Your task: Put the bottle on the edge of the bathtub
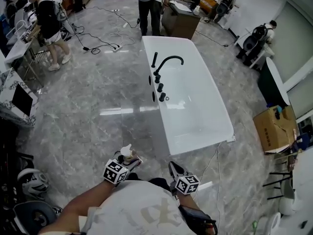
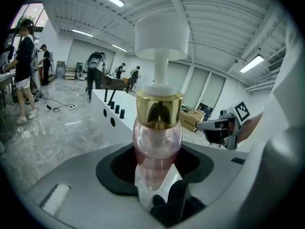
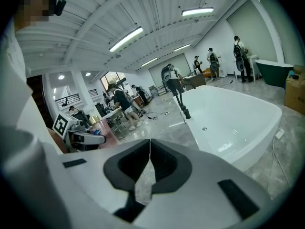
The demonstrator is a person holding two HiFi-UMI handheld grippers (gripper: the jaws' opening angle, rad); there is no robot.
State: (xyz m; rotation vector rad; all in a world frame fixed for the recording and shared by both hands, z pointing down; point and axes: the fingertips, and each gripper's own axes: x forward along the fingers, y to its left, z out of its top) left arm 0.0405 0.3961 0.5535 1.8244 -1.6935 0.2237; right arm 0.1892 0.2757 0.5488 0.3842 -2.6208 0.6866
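Observation:
A clear pump bottle (image 2: 157, 144) with pink liquid, a gold collar and a white pump head stands upright between the jaws of my left gripper (image 2: 159, 194), which is shut on its lower body. In the head view the left gripper (image 1: 130, 160) holds the bottle (image 1: 126, 152) over the floor, short of the near end of the white bathtub (image 1: 195, 141). My right gripper (image 1: 174, 169) hangs beside it to the right, jaws shut with nothing between them (image 3: 149, 168). The right gripper view shows the held bottle (image 3: 99, 126) at the left and the bathtub (image 3: 267, 123) at the right.
A black faucet (image 1: 166, 62) and several black knobs stand on the tub's left rim. A cardboard box (image 1: 274, 129) sits right of the tub, and a white cable (image 1: 215, 165) trails off its near corner. People stand at the far end of the room, with cables on the marble floor.

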